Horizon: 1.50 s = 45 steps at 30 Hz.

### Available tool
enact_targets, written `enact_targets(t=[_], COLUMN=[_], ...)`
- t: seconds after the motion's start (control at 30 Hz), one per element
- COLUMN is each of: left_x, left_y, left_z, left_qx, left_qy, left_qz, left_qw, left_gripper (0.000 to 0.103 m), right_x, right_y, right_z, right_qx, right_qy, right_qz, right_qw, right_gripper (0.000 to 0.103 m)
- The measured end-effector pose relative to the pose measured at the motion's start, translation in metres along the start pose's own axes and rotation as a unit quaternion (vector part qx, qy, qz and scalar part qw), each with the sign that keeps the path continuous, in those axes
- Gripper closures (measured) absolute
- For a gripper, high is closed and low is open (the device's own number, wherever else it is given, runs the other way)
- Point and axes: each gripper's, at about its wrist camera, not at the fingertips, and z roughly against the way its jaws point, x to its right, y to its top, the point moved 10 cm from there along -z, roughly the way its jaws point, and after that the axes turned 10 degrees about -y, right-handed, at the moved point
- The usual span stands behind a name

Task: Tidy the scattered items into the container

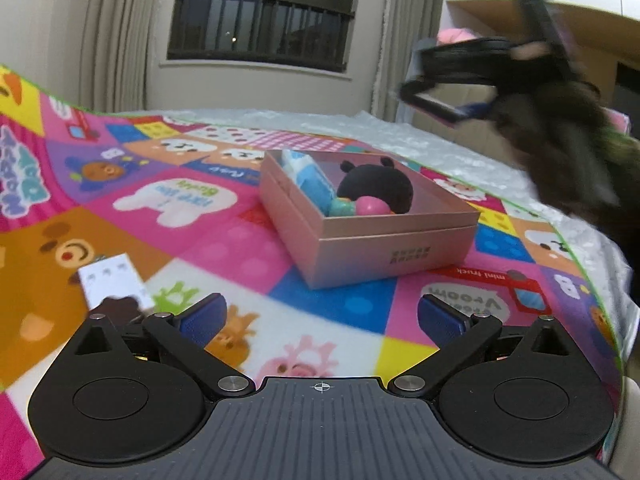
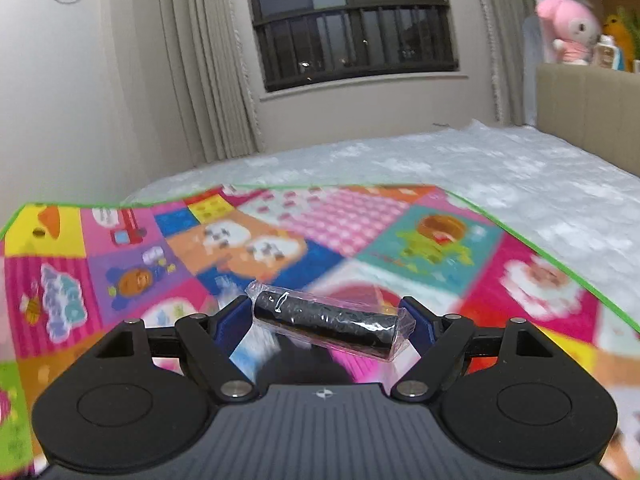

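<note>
We see the left claw (image 1: 320, 314) with its 2 blue pads spread wide and nothing between them, hovering over the colourful play mat (image 1: 208, 248) that covers part of a bed. Ahead of it on the mat sits the pink box (image 1: 384, 240), open at the top. Inside we make out a black round plush (image 1: 374, 192), a blue and white item (image 1: 310, 178) leaning against the far-left wall, and a small pink and teal piece (image 1: 356, 206) in front of the plush. To the left of the claw, well apart from the box, a white card (image 1: 114, 280) lies flat on the mat. In the left wrist view the right claw (image 1: 460, 76) shows as a dark blur in the air, above and to the right of the box.

In the right wrist view the right claw (image 2: 326, 322) is clamped on a black roll in clear wrap (image 2: 330, 322), held crosswise by its ends between the 2 pads, above the mat. The box does not show in this view. Beyond the mat lies the pale bedspread (image 2: 460, 156), then a curtain (image 2: 208, 60) and a barred window (image 2: 352, 28). A pink plush toy (image 2: 570, 28) sits on a shelf at the upper right, behind a beige headboard (image 2: 588, 100).
</note>
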Motion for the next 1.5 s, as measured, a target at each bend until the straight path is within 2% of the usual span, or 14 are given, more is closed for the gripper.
enact_targets(t=[0.1,0.2,0.3,0.43,0.63,0.73,0.83,0.93,1.0,1.07,1.17,1.33,1.43,1.5], left_x=[-0.010,-0.017,-0.026,-0.061,-0.157,-0.189,-0.206,-0.213,-0.215,-0.215,-0.215,-0.216,-0.204,-0.189], left_y=[0.001,0.005,0.006,0.014,0.017,0.011,0.006,0.003,0.001,-0.001,-0.003,-0.009,-0.008,-0.007], left_z=[0.013,0.024,0.031,0.057,0.117,0.137,0.147,0.142,0.135,0.130,0.127,0.120,0.110,0.098], left_qx=[0.019,0.034,0.037,0.071,0.135,0.144,0.149,0.140,0.131,0.125,0.127,0.117,0.108,0.095], left_qy=[0.006,0.007,0.015,0.071,0.213,0.257,0.269,0.272,0.275,0.269,0.260,0.252,0.221,0.199], left_qz=[-0.001,0.007,0.014,0.033,0.158,0.198,0.226,0.228,0.224,0.227,0.229,0.233,0.223,0.200], left_qw=[0.9998,0.9994,0.9991,0.9944,0.9546,0.9348,0.9243,0.9243,0.9257,0.9276,0.9296,0.9320,0.9435,0.9546], left_gripper=[0.000,0.000,0.000,0.000,0.000,0.000,0.000,0.000,0.000,0.000,0.000,0.000,0.000,0.000], right_x=[-0.006,-0.018,-0.038,-0.083,-0.176,-0.218,-0.253,-0.280,-0.292,-0.299,-0.297,-0.261,-0.223,-0.192], right_y=[0.007,0.000,-0.009,-0.033,-0.101,-0.131,-0.147,-0.159,-0.169,-0.181,-0.184,-0.145,-0.129,-0.135], right_z=[-0.033,-0.036,-0.018,0.001,0.026,0.025,0.017,0.001,-0.008,-0.017,-0.015,0.019,0.050,0.070], right_qx=[-0.020,-0.038,-0.006,-0.013,-0.063,-0.114,-0.137,-0.165,-0.178,-0.184,-0.177,-0.105,-0.074,-0.082], right_qy=[-0.024,-0.010,-0.019,-0.002,0.075,0.113,0.132,0.136,0.126,0.109,0.104,0.086,0.081,0.087], right_qz=[-0.011,-0.029,0.010,0.069,0.157,0.168,0.169,0.168,0.191,0.236,0.254,0.227,0.215,0.202], right_qw=[0.999,0.999,1.000,0.998,0.983,0.973,0.967,0.962,0.957,0.948,0.945,0.964,0.970,0.972], right_gripper=[0.018,0.017,0.015,0.014,0.014,0.016,0.016,0.016,0.025,0.055,0.056,0.056,0.056,0.056])
